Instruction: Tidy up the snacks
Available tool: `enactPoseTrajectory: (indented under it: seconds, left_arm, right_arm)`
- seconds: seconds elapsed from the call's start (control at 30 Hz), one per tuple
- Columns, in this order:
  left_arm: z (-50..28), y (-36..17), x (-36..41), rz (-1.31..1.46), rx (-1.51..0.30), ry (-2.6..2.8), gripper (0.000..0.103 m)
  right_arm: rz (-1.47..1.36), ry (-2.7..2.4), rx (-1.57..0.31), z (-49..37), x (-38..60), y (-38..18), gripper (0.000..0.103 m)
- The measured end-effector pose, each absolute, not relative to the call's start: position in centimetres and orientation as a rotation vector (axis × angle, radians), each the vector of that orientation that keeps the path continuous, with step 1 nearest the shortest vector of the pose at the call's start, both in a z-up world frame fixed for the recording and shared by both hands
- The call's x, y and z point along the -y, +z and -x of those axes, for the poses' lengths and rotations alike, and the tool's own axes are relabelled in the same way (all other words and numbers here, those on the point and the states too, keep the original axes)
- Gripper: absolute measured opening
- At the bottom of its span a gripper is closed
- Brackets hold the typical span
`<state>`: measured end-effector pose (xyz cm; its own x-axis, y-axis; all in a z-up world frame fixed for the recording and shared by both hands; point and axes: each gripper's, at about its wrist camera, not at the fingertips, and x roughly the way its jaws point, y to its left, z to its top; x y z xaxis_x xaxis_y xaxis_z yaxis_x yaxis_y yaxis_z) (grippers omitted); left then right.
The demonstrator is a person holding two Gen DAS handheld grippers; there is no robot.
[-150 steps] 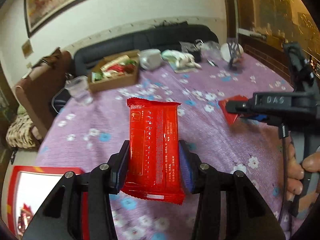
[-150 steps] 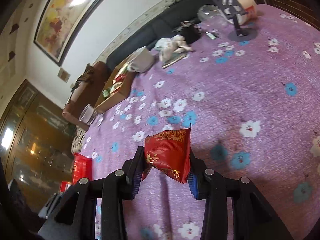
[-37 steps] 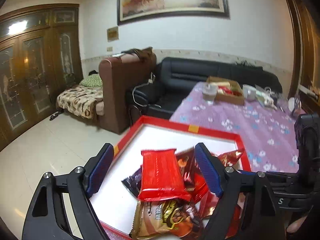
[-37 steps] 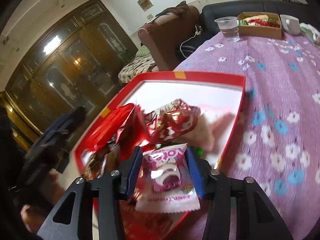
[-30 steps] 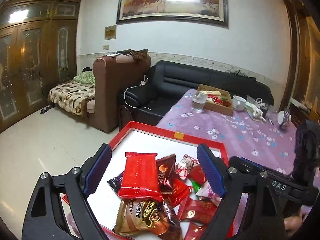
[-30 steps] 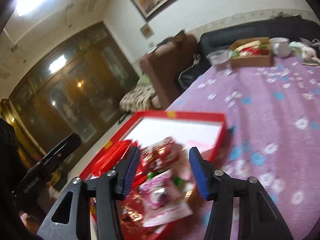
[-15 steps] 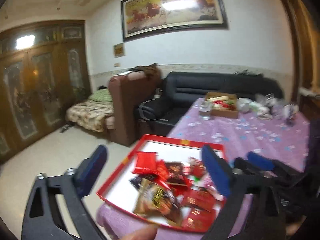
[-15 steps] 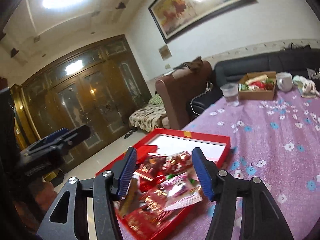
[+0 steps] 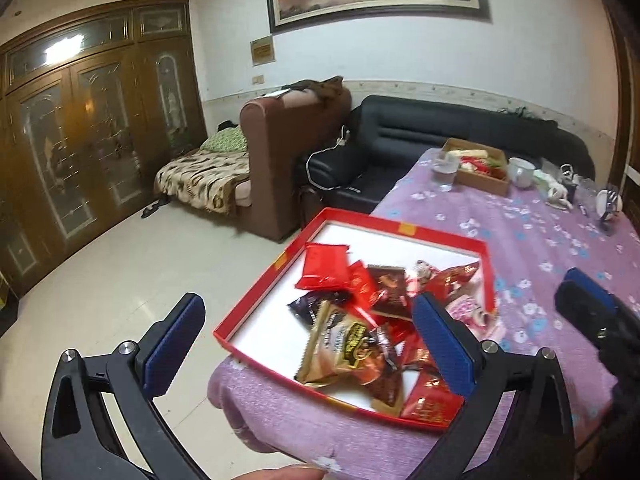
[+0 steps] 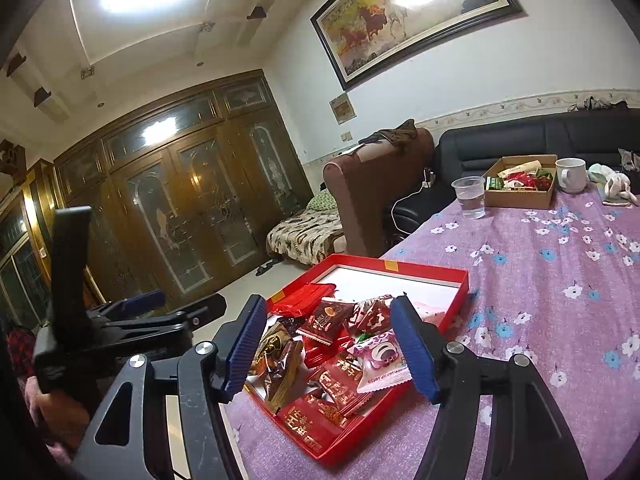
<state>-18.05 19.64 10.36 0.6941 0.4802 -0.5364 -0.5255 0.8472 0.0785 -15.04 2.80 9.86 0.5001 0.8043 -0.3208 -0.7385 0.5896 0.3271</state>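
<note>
A red tray (image 9: 440, 236) with a white floor sits at the near corner of the purple flowered table (image 9: 540, 240). Several snack packets are piled in it: a flat red packet (image 9: 324, 266), a gold-brown packet (image 9: 344, 348) and a pink packet (image 10: 380, 356). My left gripper (image 9: 310, 344) stands wide open and empty, back from the tray's near edge. My right gripper (image 10: 330, 348) hangs short of the tray (image 10: 424, 266), its jaws opening with nothing held between them. Each gripper shows in the other's view: the right gripper (image 9: 588, 308) and the left gripper (image 10: 132, 320).
At the far end of the table stand a cardboard box (image 10: 520, 192) of snacks, a plastic cup (image 10: 470, 196) and a white mug (image 10: 572, 174). A black sofa (image 9: 440, 128) and a brown armchair (image 9: 288, 152) lie beyond. The tray overhangs the table corner above the tiled floor (image 9: 120, 272).
Both grippers have let their packets go into the tray and pulled back from it. The left jaws spread to their widest and the right jaws have widened.
</note>
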Motion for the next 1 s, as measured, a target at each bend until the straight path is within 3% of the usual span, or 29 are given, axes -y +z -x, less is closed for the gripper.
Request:
enactPoseTrajectory:
  seconds: [0.2,1.0]
  left_arm:
    - [18.2,9.1,-20.8,0.092,-0.607,0.571,0.103]
    - [21.3,5.1,-23.4,0.119,-0.764,0.582,0.103]
  right_arm:
    - [-0.141,0.916,-0.492,15.5,-4.2,10.1,0.08]
    - [-0.004,0.881,-0.573,18.6,-9.9,8.4,0.08]
